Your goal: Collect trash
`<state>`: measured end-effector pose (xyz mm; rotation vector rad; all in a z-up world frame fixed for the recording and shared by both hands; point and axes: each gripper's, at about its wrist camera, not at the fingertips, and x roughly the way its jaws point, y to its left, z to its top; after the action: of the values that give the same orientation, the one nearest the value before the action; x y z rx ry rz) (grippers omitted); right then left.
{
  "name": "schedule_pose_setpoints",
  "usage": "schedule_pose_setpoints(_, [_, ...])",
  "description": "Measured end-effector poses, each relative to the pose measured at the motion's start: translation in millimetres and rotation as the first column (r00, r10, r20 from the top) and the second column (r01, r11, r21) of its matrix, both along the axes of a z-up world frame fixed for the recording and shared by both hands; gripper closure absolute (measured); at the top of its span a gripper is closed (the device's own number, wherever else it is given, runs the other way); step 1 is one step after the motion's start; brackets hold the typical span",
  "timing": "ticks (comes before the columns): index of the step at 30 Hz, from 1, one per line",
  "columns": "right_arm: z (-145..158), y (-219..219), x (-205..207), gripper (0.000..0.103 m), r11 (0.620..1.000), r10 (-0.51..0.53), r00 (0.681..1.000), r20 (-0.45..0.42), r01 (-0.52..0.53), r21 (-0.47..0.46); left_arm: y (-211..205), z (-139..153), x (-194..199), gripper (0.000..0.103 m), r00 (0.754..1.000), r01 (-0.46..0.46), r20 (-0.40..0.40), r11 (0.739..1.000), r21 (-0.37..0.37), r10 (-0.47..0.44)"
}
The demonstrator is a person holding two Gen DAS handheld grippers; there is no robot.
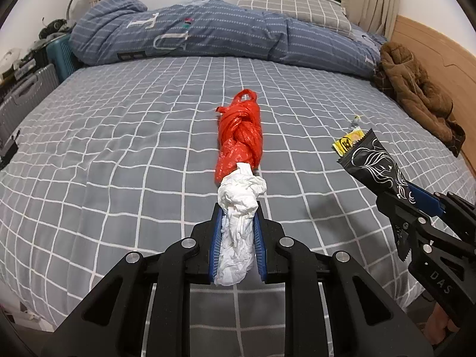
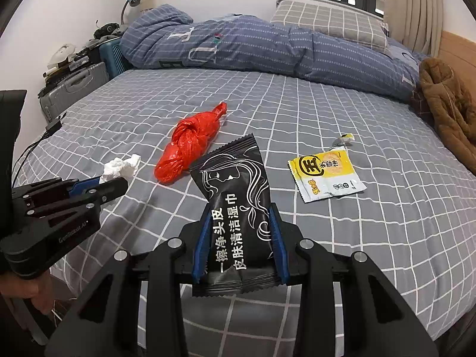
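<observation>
The fingers [image 1: 218,238] of the left gripper [image 1: 237,211] are clamped on a crumpled white tissue [image 1: 238,208], a wrinkled wad that fills the gap between the blue pads and bulges out past the tips. The fingers [image 2: 276,238] of the right gripper [image 2: 238,208] are clamped on a black wet-wipe packet [image 2: 235,193]: a glossy pouch with crimped ends, a white line drawing of a woman's profile with flowing hair, and white Chinese lettering running along its length. Both pieces are held just above the bed [image 2: 386,238], which has a grey sheet with a white grid.

On the sheet between the two grippers lies a red plastic bag [image 2: 187,145], twisted and knotted into a long bundle with one handle loop at its far end. To the right of it lies a flat, torn yellow-and-white snack wrapper [image 2: 324,175], and just beyond that a small scrap of wrapper [image 2: 345,139]. A blue striped duvet [image 2: 253,44] is heaped along the far side.
</observation>
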<state>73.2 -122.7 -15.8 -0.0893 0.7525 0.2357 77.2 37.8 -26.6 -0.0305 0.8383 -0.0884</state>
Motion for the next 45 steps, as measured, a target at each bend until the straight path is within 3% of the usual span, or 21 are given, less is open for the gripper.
schedule_pose_setpoints(22, [8,-14,-47,0.068,0.999,-0.029,1.000,-0.003,0.029,0.021,-8,7,-52,0.084,1.000,0.021,-0.008,1.000,-0.007,-0.021])
schedule_pose_setpoints(45, [6,-13,-84,0.068,0.999,-0.024,1.000,-0.017,0.024,0.023,-16,-7,-92,0.084,0.998,0.038,-0.049,0.999,-0.007,-0.039])
